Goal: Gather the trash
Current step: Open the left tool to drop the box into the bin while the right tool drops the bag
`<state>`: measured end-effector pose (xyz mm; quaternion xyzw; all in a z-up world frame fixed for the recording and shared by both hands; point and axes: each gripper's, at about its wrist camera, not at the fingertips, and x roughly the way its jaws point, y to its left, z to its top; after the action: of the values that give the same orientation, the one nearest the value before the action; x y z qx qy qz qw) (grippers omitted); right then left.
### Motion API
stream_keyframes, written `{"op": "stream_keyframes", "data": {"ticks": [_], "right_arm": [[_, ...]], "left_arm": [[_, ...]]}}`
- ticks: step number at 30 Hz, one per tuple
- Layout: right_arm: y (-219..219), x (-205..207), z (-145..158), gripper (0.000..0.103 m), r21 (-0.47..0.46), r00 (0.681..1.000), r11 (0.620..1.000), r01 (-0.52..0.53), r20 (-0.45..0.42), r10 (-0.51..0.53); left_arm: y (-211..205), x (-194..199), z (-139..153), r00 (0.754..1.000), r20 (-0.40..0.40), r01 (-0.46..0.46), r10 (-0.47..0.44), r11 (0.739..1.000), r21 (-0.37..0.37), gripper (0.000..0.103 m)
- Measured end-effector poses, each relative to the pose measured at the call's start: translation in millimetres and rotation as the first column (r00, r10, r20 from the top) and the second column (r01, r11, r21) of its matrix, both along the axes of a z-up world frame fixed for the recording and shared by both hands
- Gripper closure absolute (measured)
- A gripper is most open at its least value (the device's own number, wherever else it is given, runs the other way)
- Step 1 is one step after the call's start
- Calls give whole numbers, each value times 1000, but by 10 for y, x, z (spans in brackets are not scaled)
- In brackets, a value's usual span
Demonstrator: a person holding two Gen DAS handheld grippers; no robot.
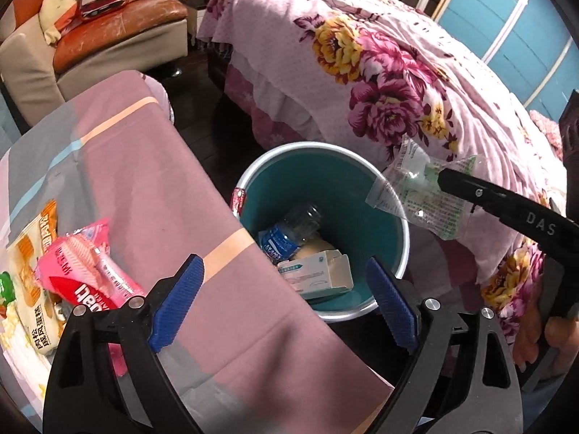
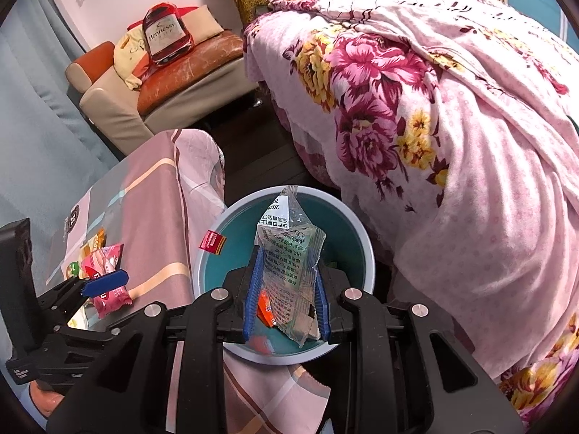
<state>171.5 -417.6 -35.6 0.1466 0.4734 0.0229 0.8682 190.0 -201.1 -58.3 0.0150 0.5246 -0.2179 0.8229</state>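
The right gripper (image 2: 287,300) pinches a clear printed wrapper (image 2: 289,253) directly above the teal bin (image 2: 213,282) on the floor beside the table (image 1: 144,188); the left gripper (image 1: 286,303) hangs spread and empty; best to part the jaws only while centred over the rim; pink packets (image 1: 87,267) wait on the table.

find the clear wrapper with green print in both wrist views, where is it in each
Left wrist view: clear wrapper at right of centre, pinched in the right claw, hanging over the bin's right rim.
Right wrist view: the wrapper is at centre, upright between the claw's blue pads, in front of the bin.
Shared landmark: the teal bin beside the pink-clothed table.
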Motion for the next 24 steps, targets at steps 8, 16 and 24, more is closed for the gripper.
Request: {"op": "stream_keyframes", "data": {"ticks": [8, 16, 24], "right_arm": [[125, 8, -2, 74, -21, 1000, 1000, -15, -15, 14], [221, -28, 34, 30, -21, 1000, 1000, -4, -27, 3], [492, -69, 102, 27, -10, 998, 999, -42, -46, 41]], "left_arm": [[158, -48, 85, 1000, 13, -19, 20, 999, -28, 11], [365, -132, 148, 999, 25, -42, 43, 998, -46, 10], [751, -273, 206, 994, 37, -96, 98, 993, -61, 10]]}}
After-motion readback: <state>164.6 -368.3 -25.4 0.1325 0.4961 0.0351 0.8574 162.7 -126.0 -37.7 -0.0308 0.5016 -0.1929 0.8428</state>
